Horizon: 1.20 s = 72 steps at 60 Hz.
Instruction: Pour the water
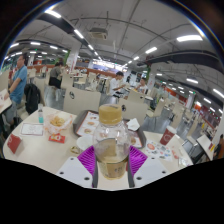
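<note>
Nearest, gripper [111,160] closed on a clear plastic bottle [111,143], both pink pads [86,158] pressing its sides. Bottle upright, long axis vertical, lifted above the cluttered tabletop [40,150]. Farther right, a dark cup [167,135], perhaps the target for pouring.

bottle [111,140] label: none that can be read (the clear body shows no print)
papers and packets on the desk [40,150]: coloured patches only, no letters or numbers to make out
hall beyond the desk: no sign or number legible
gripper [111,160] pads: plain, no marking
</note>
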### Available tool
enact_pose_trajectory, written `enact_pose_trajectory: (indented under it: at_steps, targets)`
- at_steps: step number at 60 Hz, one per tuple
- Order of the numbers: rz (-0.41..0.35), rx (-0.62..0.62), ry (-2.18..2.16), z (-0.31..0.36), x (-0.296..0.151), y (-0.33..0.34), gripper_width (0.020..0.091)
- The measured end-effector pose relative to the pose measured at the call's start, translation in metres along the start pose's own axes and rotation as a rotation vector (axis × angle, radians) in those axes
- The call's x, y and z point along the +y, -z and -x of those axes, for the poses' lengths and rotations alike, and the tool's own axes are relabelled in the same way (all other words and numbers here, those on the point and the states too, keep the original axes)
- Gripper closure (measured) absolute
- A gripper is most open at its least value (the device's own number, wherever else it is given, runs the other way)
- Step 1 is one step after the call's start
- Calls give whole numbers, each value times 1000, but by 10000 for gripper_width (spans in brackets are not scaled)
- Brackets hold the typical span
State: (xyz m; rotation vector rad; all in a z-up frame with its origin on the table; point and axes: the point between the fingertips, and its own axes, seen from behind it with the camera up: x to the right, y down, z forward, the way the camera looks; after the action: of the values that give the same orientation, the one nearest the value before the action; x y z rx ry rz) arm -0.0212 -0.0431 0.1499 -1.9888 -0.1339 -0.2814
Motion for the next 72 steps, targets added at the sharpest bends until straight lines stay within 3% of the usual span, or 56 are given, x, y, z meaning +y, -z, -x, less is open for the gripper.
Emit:
enact_pose_trajectory:
  at_steps: [8, 20, 35, 42, 57, 64, 72]
  targets:
    - [4, 163, 281, -48, -33, -27, 702]
    - [13, 337, 874, -65, -58, -85, 701]
    - [-19, 408, 1551, -35, -49, -135, 702]
    - [8, 414, 1702, -32, -37, -148, 701]
    - [3, 374, 1622, -32, -39, -147, 704]
    - [-5, 279, 1290, -38, -42, -136, 702]
    - [-97, 128, 797, -45, -65, -111, 700]
